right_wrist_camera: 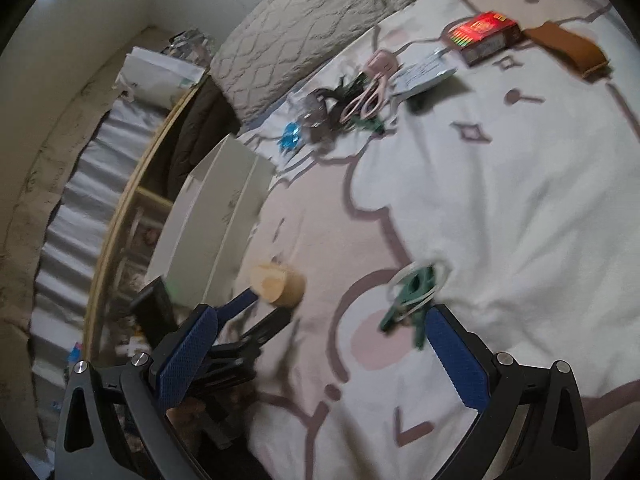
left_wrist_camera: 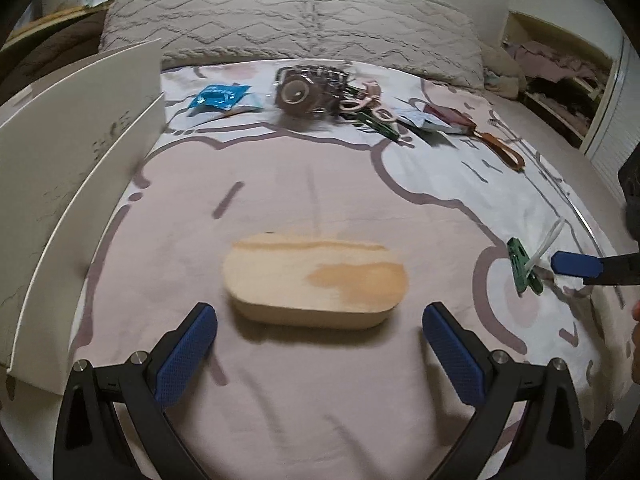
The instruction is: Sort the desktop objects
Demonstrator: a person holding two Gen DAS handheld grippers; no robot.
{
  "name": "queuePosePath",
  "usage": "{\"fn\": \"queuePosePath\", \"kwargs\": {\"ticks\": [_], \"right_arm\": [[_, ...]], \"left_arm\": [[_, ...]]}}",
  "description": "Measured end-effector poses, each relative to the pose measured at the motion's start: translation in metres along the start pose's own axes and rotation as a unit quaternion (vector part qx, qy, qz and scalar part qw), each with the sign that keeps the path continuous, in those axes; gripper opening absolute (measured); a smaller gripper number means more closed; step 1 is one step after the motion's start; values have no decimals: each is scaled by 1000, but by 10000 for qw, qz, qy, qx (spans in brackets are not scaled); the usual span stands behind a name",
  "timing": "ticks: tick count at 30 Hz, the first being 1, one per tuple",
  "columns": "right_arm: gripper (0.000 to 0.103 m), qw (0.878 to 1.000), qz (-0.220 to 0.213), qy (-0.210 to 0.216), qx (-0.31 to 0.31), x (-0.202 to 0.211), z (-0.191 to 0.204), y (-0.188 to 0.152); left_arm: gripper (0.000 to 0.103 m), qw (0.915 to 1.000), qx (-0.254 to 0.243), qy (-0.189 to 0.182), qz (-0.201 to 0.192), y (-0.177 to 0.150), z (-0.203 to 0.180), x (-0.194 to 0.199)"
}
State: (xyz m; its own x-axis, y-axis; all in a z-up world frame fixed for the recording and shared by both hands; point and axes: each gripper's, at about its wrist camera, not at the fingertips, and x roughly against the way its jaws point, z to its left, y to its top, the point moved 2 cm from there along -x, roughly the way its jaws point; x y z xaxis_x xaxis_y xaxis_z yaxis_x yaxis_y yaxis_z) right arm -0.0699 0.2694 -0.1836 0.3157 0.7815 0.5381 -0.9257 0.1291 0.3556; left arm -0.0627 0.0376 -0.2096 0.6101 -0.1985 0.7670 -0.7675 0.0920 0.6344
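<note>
Left wrist view: my left gripper (left_wrist_camera: 319, 354) hangs wide open and empty over a bed covered in a pale pink-and-white patterned sheet (left_wrist_camera: 304, 184), with the oval light-wood box (left_wrist_camera: 316, 280) lying flat just ahead of its blue pads. To my left stands a white slotted board organiser (left_wrist_camera: 80, 168). Along the far side a grey knitted pillow (left_wrist_camera: 288, 24) leans against the wall, and in front of it lies a loose clutter: a blue foil packet (left_wrist_camera: 218, 95), a dark tangled heap (left_wrist_camera: 310, 90), a brown strap (left_wrist_camera: 505, 151). Open shelving (left_wrist_camera: 556, 76) fills the right corner of the room.

My right gripper (right_wrist_camera: 320, 354) is spread wide too, gripping nothing; the green clip with white cord (right_wrist_camera: 412, 292) lies on the sheet just ahead of its right pad. Farther off sit a red printed box (right_wrist_camera: 486, 34) and pink-handled scissors (right_wrist_camera: 370, 98).
</note>
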Motion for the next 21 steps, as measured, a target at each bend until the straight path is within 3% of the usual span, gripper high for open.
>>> {"fn": "queuePosePath", "kwargs": {"ticks": [3, 9, 16, 21], "right_arm": [[103, 9992, 283, 271, 77, -15, 10, -4], [103, 9973, 661, -228, 216, -38, 11, -13], [103, 9955, 205, -903, 181, -26, -1, -7], [103, 9963, -128, -850, 68, -9, -7, -1]], "left_arm": [[103, 9998, -177, 133, 31, -1, -6, -4], [103, 10000, -65, 51, 19, -4, -2, -2], [103, 10000, 50, 49, 15, -3, 2, -2], [103, 9999, 67, 144, 6, 0, 3, -6]]}}
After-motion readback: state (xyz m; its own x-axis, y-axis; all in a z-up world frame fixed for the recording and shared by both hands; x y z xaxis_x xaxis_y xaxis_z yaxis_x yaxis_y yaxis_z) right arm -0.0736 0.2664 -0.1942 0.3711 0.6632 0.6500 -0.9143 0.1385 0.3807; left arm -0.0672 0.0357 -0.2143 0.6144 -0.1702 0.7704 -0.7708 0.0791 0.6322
